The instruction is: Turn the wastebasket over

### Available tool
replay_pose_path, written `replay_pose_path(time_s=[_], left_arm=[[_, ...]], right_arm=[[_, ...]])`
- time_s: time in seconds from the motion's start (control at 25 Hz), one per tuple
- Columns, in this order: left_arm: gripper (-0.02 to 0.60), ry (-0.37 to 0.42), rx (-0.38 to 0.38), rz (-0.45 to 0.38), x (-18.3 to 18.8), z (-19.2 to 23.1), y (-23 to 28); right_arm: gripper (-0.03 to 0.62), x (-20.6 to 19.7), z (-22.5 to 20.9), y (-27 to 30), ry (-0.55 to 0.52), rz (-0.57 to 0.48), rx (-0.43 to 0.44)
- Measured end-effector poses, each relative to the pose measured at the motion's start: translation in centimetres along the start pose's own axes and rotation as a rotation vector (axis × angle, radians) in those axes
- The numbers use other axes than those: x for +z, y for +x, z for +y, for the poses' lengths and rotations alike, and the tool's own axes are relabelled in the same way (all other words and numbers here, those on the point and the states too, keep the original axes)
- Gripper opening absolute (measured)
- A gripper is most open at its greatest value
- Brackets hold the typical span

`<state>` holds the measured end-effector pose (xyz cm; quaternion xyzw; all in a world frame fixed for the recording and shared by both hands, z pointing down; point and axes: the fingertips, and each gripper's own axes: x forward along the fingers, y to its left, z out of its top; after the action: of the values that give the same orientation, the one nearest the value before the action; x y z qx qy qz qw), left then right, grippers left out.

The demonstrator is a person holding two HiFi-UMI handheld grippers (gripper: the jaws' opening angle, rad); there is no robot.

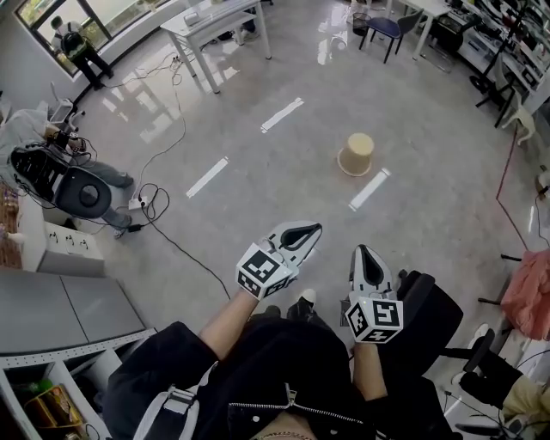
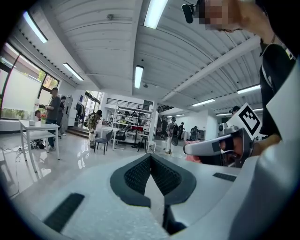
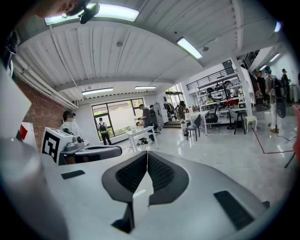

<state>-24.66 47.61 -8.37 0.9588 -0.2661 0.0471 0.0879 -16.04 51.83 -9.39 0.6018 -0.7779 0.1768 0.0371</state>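
A tan wastebasket stands on the grey floor ahead of me, its wider end down and its narrower end up. It shows in neither gripper view. My left gripper is held out at waist height with its jaws shut and nothing between them; its tip points level across the room. Beside it my right gripper is also shut and empty, its tip closed to a seam. Both grippers are well short of the wastebasket, which lies beyond and slightly right of them.
White tape strips mark the floor near the wastebasket. A black cable runs across the floor at left. A black office chair is close on my right. A seated person and grey cabinets are at left, a white table at the back.
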Motion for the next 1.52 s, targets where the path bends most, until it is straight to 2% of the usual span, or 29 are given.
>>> replay_pose_path(time_s=[0.4,0.76,1.12,1.52], left_arm=[[0.005,-0.014,0.028,0.02,0.0,2.1,4.2],[0.005,-0.018,-0.022,0.02,1.4,5.0,11.2],[0.005,-0.026,-0.079,-0.01,4.2,12.0,16.4],[0.005,-0.022,-0.11,-0.005,5.7,21.6,19.3]], right_arm=[[0.012,0.9,-3.8,3.1,0.017,0.019,0.018],[0.012,3.6,-8.4,7.4,0.017,0.02,-0.014],[0.012,7.6,-10.5,14.7,-0.001,0.013,-0.069],[0.012,10.2,-9.8,23.8,-0.014,0.015,-0.106]])
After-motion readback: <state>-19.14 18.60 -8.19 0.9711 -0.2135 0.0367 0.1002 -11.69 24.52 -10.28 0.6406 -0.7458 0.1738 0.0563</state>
